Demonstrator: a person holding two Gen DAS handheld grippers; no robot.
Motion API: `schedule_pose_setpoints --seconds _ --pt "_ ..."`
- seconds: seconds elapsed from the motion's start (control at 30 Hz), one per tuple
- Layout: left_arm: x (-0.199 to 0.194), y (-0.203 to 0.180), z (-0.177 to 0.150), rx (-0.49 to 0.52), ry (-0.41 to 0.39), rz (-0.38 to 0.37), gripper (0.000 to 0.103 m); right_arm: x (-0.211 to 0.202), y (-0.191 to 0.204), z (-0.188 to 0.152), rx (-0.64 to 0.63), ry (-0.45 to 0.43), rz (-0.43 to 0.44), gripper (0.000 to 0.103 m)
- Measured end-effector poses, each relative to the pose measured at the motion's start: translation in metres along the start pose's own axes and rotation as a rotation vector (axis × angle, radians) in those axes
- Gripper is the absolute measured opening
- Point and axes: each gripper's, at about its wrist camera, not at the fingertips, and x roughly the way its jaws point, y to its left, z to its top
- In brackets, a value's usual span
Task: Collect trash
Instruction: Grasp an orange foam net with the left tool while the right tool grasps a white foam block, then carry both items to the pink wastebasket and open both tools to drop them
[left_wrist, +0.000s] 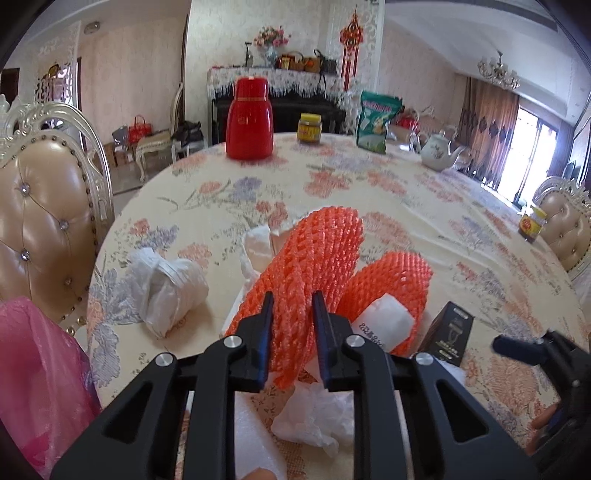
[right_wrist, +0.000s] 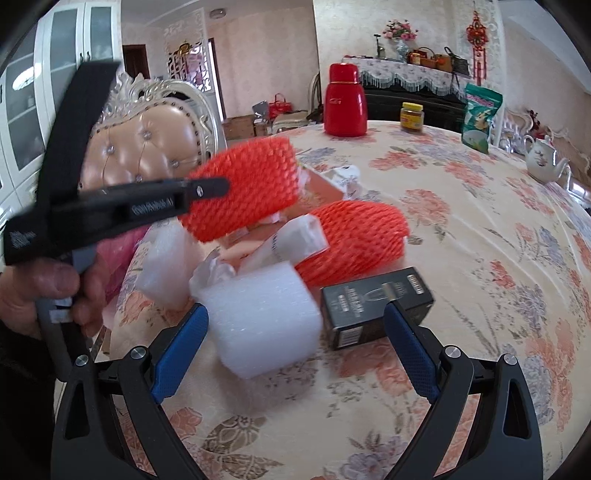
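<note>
My left gripper (left_wrist: 293, 301) is shut on an orange foam net sleeve (left_wrist: 317, 251). In the right wrist view that sleeve (right_wrist: 243, 188) hangs lifted above the table in the left gripper's fingers (right_wrist: 207, 190). A second orange net (right_wrist: 354, 240) lies on the flowered tablecloth (right_wrist: 461, 221) among crumpled white wrappers (right_wrist: 295, 236). My right gripper (right_wrist: 295, 310) stands open low over the table. A white foam block (right_wrist: 266, 321) lies in the gap between its fingers, untouched. A black carton (right_wrist: 369, 306) lies by the right finger.
A pink plastic bag (left_wrist: 37, 369) hangs at the table's left edge beside a padded chair (left_wrist: 40, 221). At the far side stand a red flask (left_wrist: 249, 118), a yellow-lidded jar (left_wrist: 309, 129), a green packet (left_wrist: 376, 122) and a teapot (left_wrist: 439, 151). Another jar (left_wrist: 532, 223) sits right.
</note>
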Motion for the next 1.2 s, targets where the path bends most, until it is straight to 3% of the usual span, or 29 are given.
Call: schedule_pose_setpoints --seconds 0.27,0.57,0.9,1.2 --pt "-0.045 0.012 -0.003 -0.036 -0.085 0.015 0.019 0.012 0.011 -0.003 -0.02 0.031 -0.023 0.089" --pt "-0.07 0.032 -0.013 -0.071 -0.109 0.041 0.019 0.017 0.021 -0.002 -0.053 0.041 -0.009 0.067" --pt "-0.083 0.046 -0.018 -0.099 -0.123 0.03 0.019 0.01 0.023 -0.003 -0.046 0.031 -0.011 0.064" --pt "-0.098 0.057 -0.015 -0.117 -0.153 0.048 0.019 -0.017 0.024 0.015 -0.042 -0.044 -0.029 0.064"
